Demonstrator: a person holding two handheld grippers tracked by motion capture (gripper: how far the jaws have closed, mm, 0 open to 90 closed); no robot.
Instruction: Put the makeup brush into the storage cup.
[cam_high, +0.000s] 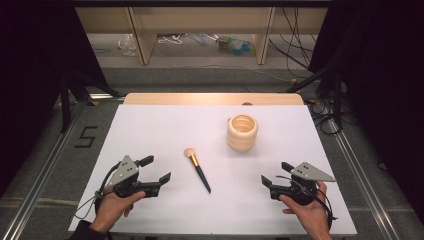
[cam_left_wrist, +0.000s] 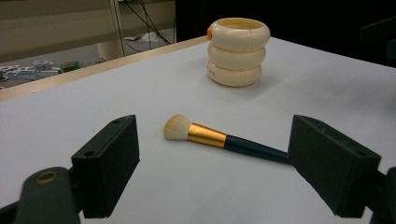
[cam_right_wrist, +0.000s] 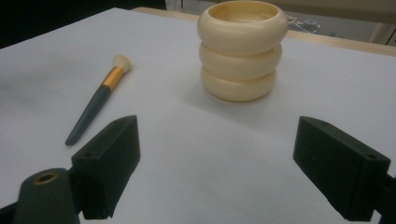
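While both grippers rest near table's front edge, makeup brush (cam_high: 197, 170) lies flat on white tabletop (cam_high: 150, 130), between them, touching neither. Long axis diagonal: bristle head toward far left, dark handle tip toward near right. Left gripper (cam_high: 154, 169): jaws wide, empty, brush just beyond them, lying crosswise to their line. Right gripper (cam_high: 276, 173): jaws wide, empty, farther from brush. Ribbed cream holder (cam_high: 242, 132) upright, beyond brush, toward right. Judgement: left gripper nearer; approach forward and rightward, pads closing across handle.
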